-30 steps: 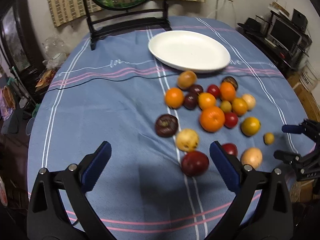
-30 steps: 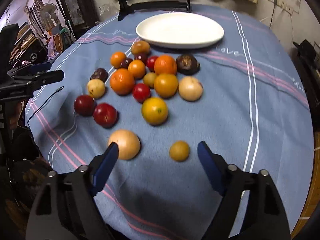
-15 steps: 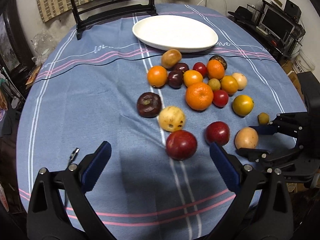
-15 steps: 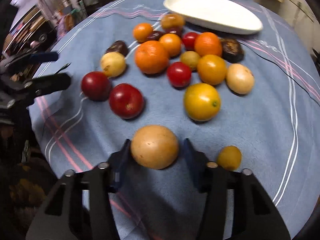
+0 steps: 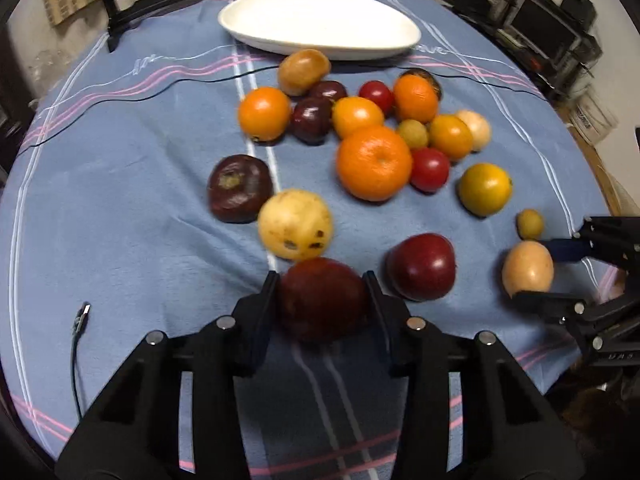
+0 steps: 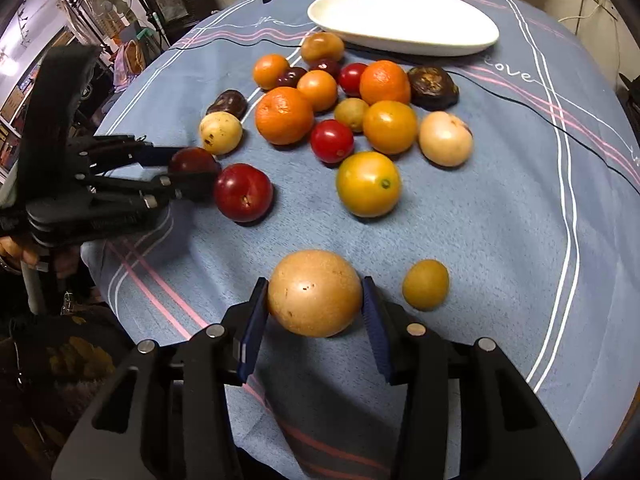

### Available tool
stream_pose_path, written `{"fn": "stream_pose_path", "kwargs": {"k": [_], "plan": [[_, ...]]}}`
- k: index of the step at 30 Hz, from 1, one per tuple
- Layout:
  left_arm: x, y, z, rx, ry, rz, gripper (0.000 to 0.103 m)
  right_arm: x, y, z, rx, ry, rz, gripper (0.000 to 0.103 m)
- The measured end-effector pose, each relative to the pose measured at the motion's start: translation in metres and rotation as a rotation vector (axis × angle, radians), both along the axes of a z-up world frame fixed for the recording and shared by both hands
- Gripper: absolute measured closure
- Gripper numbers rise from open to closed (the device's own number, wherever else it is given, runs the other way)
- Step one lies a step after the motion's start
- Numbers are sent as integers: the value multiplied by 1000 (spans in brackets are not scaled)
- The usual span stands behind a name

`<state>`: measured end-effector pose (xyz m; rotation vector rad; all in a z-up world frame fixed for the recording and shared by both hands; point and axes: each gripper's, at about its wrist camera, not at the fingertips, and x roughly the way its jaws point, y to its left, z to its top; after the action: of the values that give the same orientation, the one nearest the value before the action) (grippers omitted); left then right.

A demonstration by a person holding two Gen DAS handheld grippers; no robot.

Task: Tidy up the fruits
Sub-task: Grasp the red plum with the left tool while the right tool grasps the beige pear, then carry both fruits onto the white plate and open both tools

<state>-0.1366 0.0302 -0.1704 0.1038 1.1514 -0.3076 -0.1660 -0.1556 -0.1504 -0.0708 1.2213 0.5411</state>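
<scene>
Left gripper (image 5: 323, 298): black plastic jaws with blue ribbed pads have just been closing and now clamp a dark red, smooth, round plum (image 5: 323, 300) at the near edge of the spread, low over the cloth.
Right gripper (image 6: 315, 300): pads pressed on both sides of a tan, speckled, round fruit (image 6: 315, 293) at the near side of the table; a small dull-yellow fruit (image 6: 425, 284) lies just beside it, apart.
Cloth (image 6: 500, 208): soft blue fabric, slightly napped, crossed by pink and white stripes; a thin black cable (image 6: 540, 118) runs over it.
Plate (image 6: 404, 20): glossy white, oval, shallow, at the far side, holding nothing.
Loose fruit: between grippers and plate, a cluster of dimpled oranges, one large (image 6: 284, 115); shiny red tomatoes (image 6: 332, 141); a second red plum (image 6: 243, 192); a pale spotted fruit (image 6: 220, 133); a yellow-green one (image 6: 368, 184); wrinkled dark purple ones (image 6: 432, 86).
Hand (image 6: 24, 254): fingers wrapped on the left gripper's handle, at the frame's left edge.
</scene>
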Motion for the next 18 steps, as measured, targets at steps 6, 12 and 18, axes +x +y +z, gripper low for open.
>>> {"fn": "stream_pose_path", "kwargs": {"k": [6,12,18], "plan": [[1,7,38,-14,-58,-21,61,2,-10,11,23,-11,-9,57],[41,8,81,-33,-137,-8,61,34,-18,36,50,-51,-21,57],[109,-10,125,-48,-256,0,61,101,-16,89,75,-195,-30,57]]}}
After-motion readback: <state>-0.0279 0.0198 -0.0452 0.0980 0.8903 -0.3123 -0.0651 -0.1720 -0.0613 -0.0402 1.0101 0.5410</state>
